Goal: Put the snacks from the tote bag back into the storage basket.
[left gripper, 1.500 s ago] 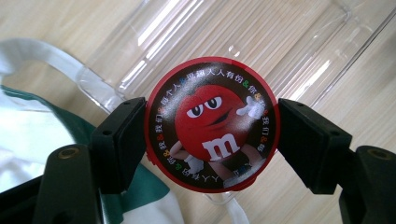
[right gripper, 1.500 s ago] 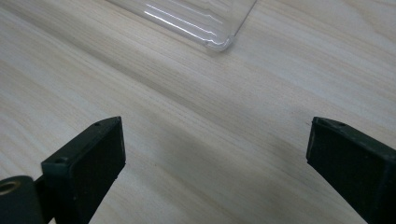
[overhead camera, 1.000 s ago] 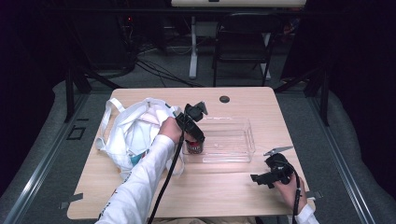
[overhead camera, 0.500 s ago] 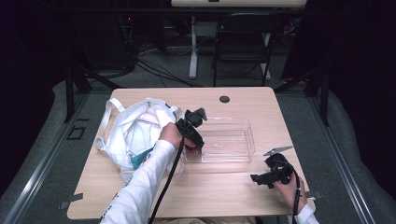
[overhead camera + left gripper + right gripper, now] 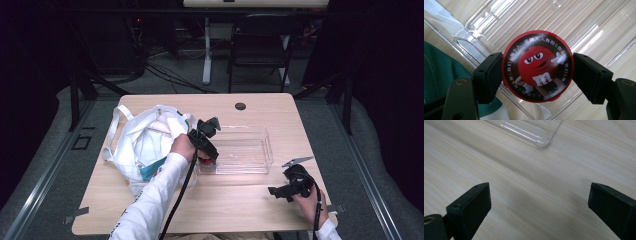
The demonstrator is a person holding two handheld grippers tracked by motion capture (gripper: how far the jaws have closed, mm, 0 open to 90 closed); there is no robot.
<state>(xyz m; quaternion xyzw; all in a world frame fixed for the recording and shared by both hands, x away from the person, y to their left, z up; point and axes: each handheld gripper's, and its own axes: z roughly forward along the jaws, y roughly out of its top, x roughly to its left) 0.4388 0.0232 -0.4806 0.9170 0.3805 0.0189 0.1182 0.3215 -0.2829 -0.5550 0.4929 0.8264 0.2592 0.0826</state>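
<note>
Candy tub (image 5: 537, 66): round red lid with a cartoon candy figure, clamped between both pads of the left tool (image 5: 536, 75); in the high view a red spot at the bin's 9 o'clock end.
Left tool (image 5: 204, 142): jaws pressed on the tub's sides at 9 and 3 o'clock in the left gripper view; points down over the bin's near-left corner.
Clear bin (image 5: 252, 152): ribbed transparent tray, mid-worktop, directly under the tub.
White bag (image 5: 145, 142): slumped at 9 o'clock of the bin, just beside it; green fabric shows inside.
Right tool (image 5: 290, 187): jaws wide apart, nothing between them; at 5 o'clock of the bin, low over bare wood.
Worktop (image 5: 240, 210): pale wood grain.
</note>
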